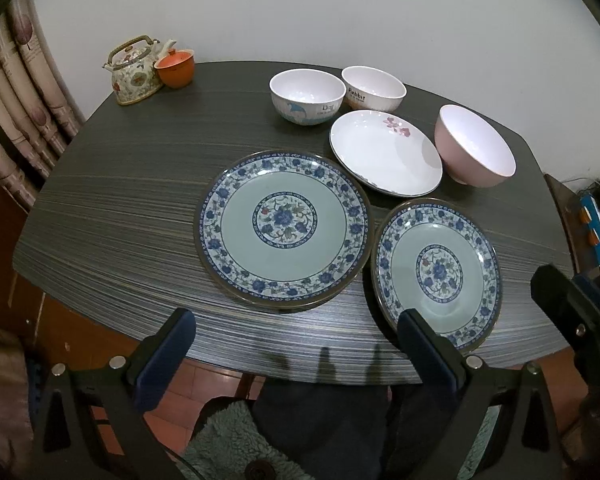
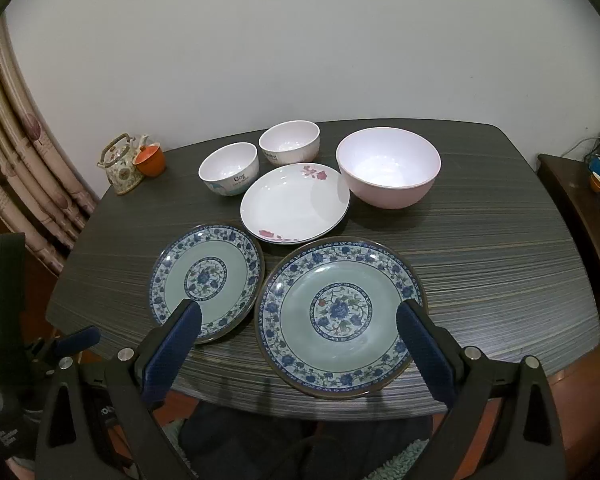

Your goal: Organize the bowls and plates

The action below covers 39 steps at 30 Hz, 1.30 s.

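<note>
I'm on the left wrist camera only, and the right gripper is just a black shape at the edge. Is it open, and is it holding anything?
Observer: In the right wrist view the right gripper is wide open with nothing held; the right-hand blue plate shows between its fingers.
Operator: I can't see the bottom of the pink bowl from here. Is there anything in it?
Observer: No, the pink bowl is empty; its whole white inside shows in that view.
</note>
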Available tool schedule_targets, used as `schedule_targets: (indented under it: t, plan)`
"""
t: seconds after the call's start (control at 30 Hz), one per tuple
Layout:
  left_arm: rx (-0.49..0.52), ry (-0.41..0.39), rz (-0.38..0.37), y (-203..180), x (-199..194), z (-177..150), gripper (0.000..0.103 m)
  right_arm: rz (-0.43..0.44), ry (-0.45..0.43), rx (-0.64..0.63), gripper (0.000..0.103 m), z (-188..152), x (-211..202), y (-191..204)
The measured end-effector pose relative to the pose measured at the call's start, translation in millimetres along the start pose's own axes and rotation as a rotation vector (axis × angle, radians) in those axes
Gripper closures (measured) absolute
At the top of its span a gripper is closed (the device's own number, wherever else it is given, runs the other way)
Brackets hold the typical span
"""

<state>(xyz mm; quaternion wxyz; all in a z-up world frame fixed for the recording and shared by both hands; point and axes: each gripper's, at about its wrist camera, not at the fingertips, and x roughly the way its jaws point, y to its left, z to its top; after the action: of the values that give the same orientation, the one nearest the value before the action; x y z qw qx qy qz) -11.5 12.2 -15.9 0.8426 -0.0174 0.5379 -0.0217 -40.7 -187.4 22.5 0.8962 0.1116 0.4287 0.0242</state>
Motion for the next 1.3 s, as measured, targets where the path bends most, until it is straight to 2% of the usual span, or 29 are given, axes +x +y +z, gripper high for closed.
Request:
schedule_targets:
  t: [1.3]
  plan:
    - [-0.002,0.003,0.001,3.4,2.2,-1.0,0.000,0.000,0.000,0.005,0.007,-3.6,1.4,-0.9]
